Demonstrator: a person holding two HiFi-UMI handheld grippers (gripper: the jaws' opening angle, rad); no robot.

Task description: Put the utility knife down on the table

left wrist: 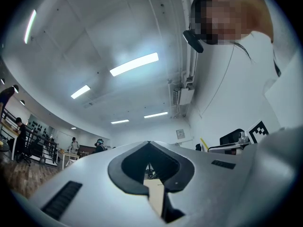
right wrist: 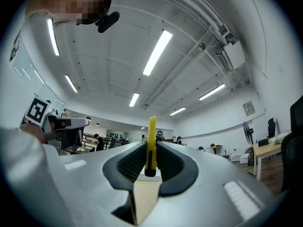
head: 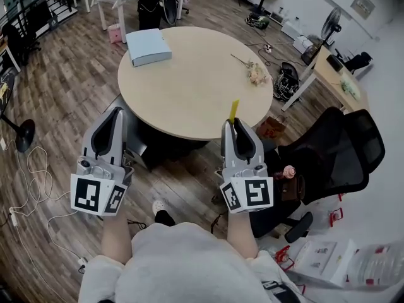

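Observation:
A yellow utility knife stands upright between the jaws of my right gripper, which is shut on it just short of the near edge of the round beige table. In the right gripper view the knife rises thin and yellow out of the closed jaws, pointing towards the ceiling. My left gripper is held off the table's near left edge, over the floor. Its jaws meet at the tip with nothing between them. Both gripper views are tilted up at the ceiling.
A light blue box lies on the table's far left and a dried flower sprig on its right. A black office chair stands to the right, a person beyond the table, and a floor fan base and cables at left.

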